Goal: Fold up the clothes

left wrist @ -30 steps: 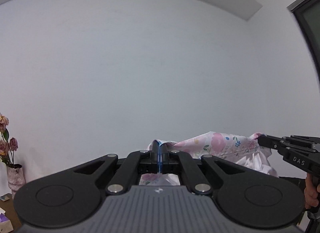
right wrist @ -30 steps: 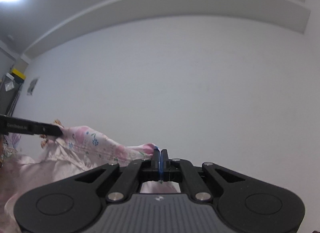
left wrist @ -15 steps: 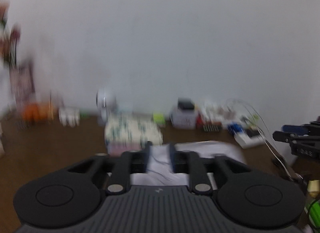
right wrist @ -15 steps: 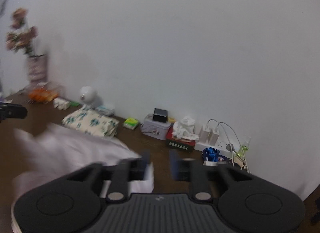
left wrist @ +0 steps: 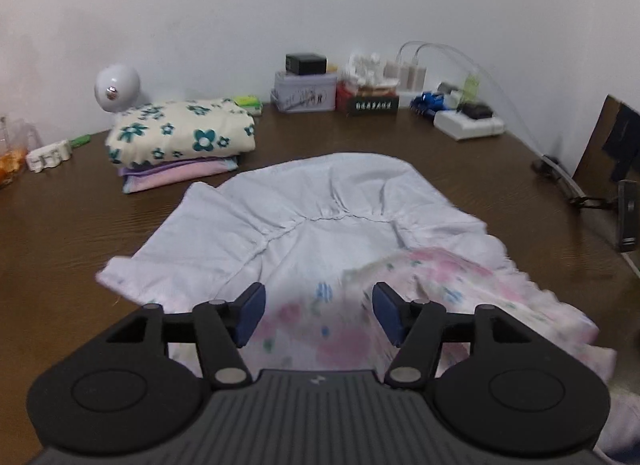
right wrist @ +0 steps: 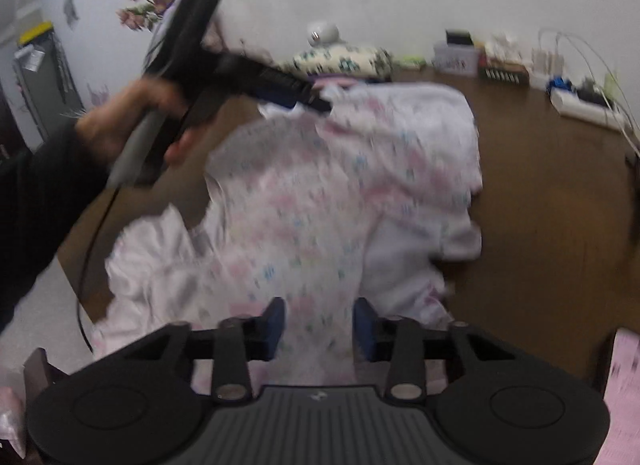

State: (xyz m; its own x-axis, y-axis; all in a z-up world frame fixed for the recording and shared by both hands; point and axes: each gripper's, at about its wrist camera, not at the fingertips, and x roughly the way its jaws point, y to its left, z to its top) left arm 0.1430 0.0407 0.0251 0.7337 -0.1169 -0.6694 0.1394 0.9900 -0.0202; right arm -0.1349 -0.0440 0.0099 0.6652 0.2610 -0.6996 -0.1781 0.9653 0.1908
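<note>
Both grippers have dropped from facing the wall to the table (left wrist: 60,225), letting go of the floral garment (left wrist: 320,225). The left gripper (left wrist: 319,311) and right gripper (right wrist: 319,323) stand partly apart, the right's jaws just narrowing, cloth beneath unpinched. The garment lies spread, its length running away toward folded clothes (left wrist: 180,137). Only the right view shows the hand (right wrist: 132,125).

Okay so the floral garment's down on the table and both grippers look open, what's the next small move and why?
Probably close the left gripper on the near hem of the floral garment. Both sets of jaws have just let go and stand apart with cloth beneath them, not pinched. The garment lies rumpled on the brown table, its printed edge bunched toward the right gripper, so it likely needs regripping and pulling flat before any fold.
</note>
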